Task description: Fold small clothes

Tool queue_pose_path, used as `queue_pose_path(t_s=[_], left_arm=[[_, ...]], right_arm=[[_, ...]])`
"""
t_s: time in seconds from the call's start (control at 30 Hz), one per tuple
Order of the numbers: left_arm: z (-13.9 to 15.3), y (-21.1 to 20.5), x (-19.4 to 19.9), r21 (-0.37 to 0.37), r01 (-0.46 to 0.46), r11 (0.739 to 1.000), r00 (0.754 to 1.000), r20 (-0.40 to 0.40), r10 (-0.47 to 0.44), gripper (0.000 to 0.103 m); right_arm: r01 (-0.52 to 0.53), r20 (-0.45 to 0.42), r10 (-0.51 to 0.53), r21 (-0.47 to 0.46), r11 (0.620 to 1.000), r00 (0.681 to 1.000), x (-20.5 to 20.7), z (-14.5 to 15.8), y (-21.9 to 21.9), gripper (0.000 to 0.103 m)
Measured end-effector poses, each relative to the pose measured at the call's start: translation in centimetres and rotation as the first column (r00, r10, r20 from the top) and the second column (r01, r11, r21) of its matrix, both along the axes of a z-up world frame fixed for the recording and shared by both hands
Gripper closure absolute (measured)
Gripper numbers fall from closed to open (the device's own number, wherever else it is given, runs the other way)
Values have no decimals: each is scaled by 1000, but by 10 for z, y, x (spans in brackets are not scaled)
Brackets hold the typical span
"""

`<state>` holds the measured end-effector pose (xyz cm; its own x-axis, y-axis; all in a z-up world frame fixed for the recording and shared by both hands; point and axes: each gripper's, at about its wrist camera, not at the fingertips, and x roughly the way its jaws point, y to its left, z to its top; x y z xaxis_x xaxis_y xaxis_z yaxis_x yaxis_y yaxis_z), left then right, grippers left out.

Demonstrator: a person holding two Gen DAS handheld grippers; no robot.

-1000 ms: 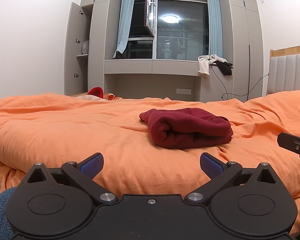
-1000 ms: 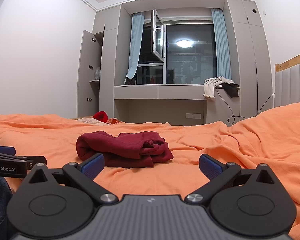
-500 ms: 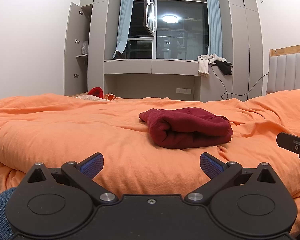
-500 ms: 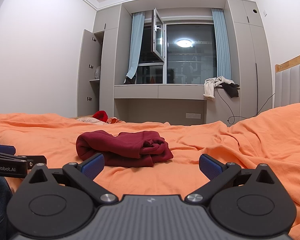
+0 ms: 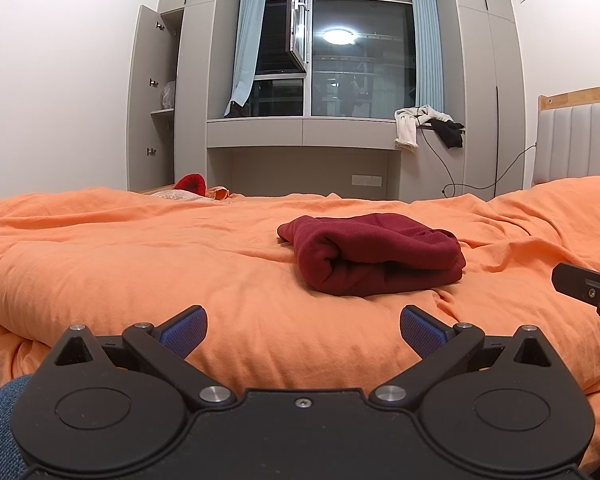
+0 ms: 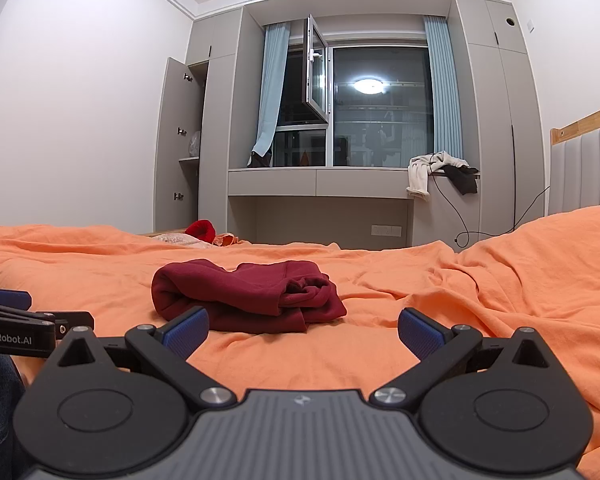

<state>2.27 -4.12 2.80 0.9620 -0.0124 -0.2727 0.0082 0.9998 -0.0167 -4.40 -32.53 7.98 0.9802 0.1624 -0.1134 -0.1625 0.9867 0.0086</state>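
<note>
A dark red garment lies folded in a compact bundle on the orange duvet; it also shows in the right wrist view. My left gripper is open and empty, held low near the bed's front edge, short of the garment. My right gripper is open and empty, just in front of and to the right of the garment. The right gripper's tip shows at the left view's right edge. The left gripper shows at the right view's left edge.
A padded headboard stands at the right. Beyond the bed are grey cupboards, a window and a ledge with hanging clothes. Red and orange items lie at the bed's far edge. A raised duvet fold lies at the right.
</note>
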Motion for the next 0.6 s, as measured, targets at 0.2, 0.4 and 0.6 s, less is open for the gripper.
queue_pose_path(t_s=[0.2,0.4,0.6], left_arm=[[-1,1,3,1,3,1000,1000,-6,-3,1],[-1,2,3,1,4,1000,1000,-8,-4,1],[1,3,-2,4,-10,1000,1000,17,10,1]], right_arm=[[5,4,-5,-2,1000,1000,0,-1,-2,0],[4,2,-4,-5,1000,1000,1,-3,-6,0],[4,2,-4,-4,1000,1000,1,-3,-6,0]])
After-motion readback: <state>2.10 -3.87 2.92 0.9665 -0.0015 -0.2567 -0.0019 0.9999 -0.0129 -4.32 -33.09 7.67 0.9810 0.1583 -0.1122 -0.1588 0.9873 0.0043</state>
